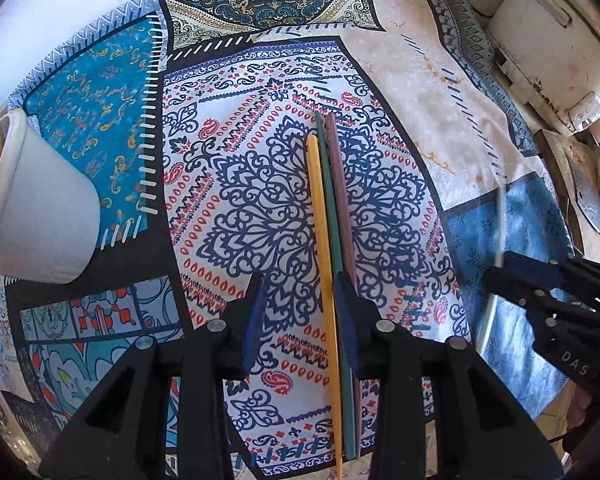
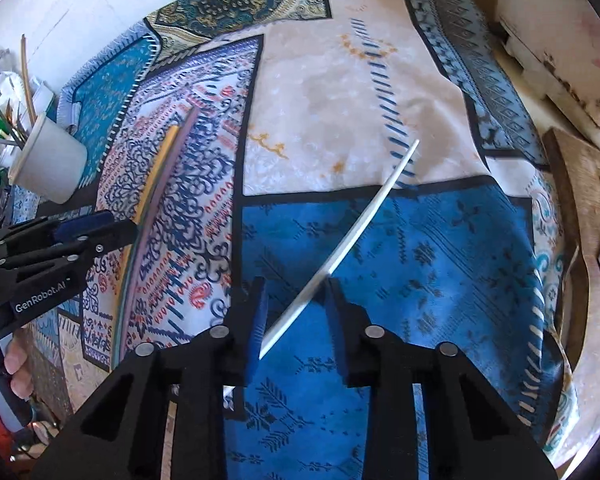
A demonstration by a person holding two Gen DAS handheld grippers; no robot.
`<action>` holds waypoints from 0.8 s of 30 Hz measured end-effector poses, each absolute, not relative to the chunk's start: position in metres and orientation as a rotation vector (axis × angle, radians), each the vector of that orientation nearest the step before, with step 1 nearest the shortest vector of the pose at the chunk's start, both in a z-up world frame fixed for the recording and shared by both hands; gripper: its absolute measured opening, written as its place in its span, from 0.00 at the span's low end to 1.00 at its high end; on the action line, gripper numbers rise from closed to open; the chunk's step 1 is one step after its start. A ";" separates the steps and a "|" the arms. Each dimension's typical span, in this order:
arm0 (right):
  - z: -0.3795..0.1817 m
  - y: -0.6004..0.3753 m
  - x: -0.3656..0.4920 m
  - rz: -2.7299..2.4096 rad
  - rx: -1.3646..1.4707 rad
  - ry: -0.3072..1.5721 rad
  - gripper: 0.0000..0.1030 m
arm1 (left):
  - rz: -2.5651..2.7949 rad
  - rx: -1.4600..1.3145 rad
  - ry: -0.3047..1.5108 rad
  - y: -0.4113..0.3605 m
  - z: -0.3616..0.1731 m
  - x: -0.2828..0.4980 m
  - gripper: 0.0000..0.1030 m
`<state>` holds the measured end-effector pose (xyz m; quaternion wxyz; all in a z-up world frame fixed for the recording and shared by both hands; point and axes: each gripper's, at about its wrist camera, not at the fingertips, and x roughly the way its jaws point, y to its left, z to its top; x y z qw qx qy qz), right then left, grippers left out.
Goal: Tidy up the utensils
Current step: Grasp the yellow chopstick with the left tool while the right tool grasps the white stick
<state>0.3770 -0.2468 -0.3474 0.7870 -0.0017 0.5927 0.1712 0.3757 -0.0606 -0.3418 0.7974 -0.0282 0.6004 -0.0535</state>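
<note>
Three thin sticks lie side by side on the patterned cloth: a yellow one (image 1: 320, 216), a green one (image 1: 332, 216) and a mauve one (image 1: 343, 208). My left gripper (image 1: 300, 316) is open just above them, the sticks running between its jaws next to the right finger (image 1: 346, 320). A white cup (image 1: 40, 208) stands at the left. My right gripper (image 2: 294, 312) is open, with a white stick (image 2: 360, 224) lying slanted between its jaws; whether a pad touches it is unclear. The right gripper also shows in the left wrist view (image 1: 540, 276).
A patchwork cloth (image 1: 420, 100) covers the table. A white appliance (image 1: 552, 40) stands at the far right. A wooden board (image 2: 572, 208) lies beyond the cloth's right edge. Clutter and the white cup (image 2: 48, 168) sit at the left in the right wrist view.
</note>
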 end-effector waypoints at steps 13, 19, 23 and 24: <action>-0.350 -0.201 0.390 0.559 -0.048 1.290 0.08 | -0.128 -0.089 1.305 -0.054 -0.343 0.387 0.24; -0.350 -0.201 0.380 0.551 -0.056 1.341 0.21 | -0.123 -0.013 1.296 -0.059 -0.342 0.376 0.23; -0.351 -0.202 0.363 0.540 -0.097 1.321 0.22 | -0.130 0.070 1.283 -0.069 -0.343 0.375 0.23; -0.351 -0.202 0.359 0.542 -0.117 1.304 0.22 | -0.136 0.074 1.279 -0.070 -0.343 0.376 0.22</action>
